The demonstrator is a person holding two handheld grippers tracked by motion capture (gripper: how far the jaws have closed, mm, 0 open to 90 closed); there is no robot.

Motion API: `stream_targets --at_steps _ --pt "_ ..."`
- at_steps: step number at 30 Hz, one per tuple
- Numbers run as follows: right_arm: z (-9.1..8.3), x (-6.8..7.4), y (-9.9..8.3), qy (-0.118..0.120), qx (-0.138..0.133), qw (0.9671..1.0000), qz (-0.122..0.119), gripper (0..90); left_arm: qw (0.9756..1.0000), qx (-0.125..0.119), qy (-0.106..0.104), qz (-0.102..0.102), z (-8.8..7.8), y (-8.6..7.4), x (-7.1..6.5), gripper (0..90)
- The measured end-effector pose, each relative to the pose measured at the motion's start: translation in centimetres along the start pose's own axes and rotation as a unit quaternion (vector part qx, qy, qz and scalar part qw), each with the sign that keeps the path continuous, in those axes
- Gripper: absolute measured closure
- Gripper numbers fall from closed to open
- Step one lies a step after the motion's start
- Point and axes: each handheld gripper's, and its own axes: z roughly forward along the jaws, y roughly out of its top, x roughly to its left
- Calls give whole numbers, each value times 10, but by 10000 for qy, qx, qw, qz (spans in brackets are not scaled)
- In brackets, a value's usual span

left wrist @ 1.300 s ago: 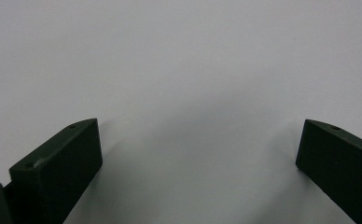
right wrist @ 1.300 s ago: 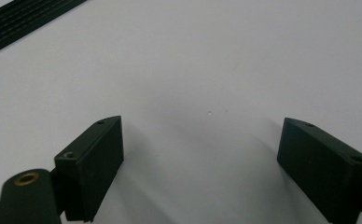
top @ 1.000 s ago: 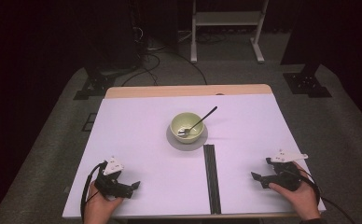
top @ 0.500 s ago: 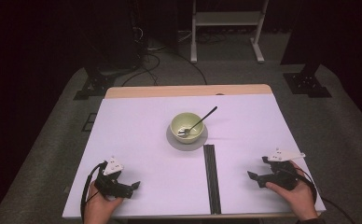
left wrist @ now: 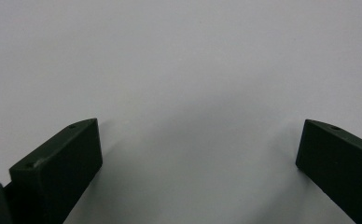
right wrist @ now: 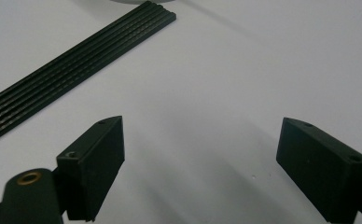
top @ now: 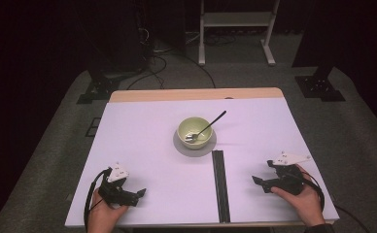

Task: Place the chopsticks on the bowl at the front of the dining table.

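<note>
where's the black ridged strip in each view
high view: the black ridged strip lies lengthwise on the white table, from below the bowl to the near edge.
left gripper view: not in it.
right gripper view: upper left, slanting.
shared landmark: the white table.

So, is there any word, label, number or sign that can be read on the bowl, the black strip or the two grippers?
None: no text on the pale green round bowl, the black ribbed strip, the left gripper or the right gripper.
</note>
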Motion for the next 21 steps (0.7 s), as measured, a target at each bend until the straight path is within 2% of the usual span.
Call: stream_targets --at_steps 21 --pt "10 14 13 159 -29 9998 -97 141 10000 2 -1 0 0 0 0 0"
